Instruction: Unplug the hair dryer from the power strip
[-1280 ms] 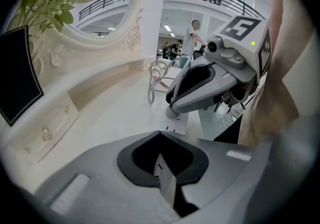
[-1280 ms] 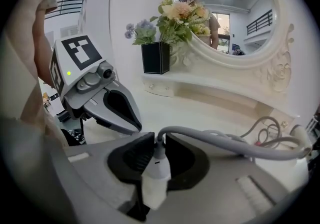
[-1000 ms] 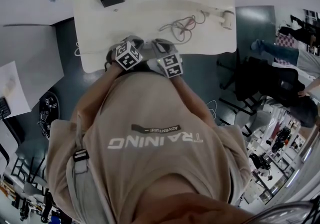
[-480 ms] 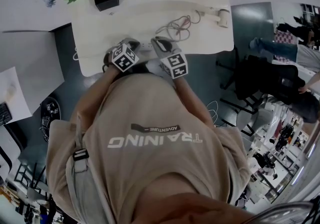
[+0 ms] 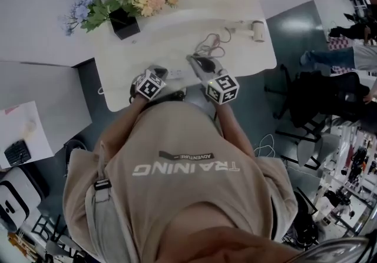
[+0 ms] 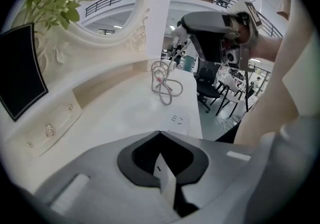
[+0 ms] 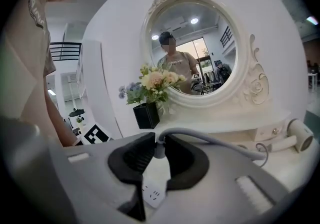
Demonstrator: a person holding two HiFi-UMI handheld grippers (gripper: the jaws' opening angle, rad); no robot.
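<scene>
Our right gripper (image 7: 159, 138) pinched the grey plug (image 7: 159, 150) between its pads, just above the power strip (image 7: 152, 193) and clear of it. Our left gripper (image 6: 160, 134) clamped that strip's end, and the hair dryer (image 7: 299, 140) lay well apart.

White table (image 5: 136, 63); atop, power strip (image 5: 175, 72), hair dryer (image 5: 255, 27), flower pot (image 5: 125, 23)

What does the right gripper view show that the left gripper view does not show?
Only the right gripper view: the hair dryer, and the right tongs closed on the grey plug above the power strip. Only the left gripper view: the left tongs clamping the power strip's end, and office chairs beyond the table. Both: the flowers, the mirror, the cord, the table.
</scene>
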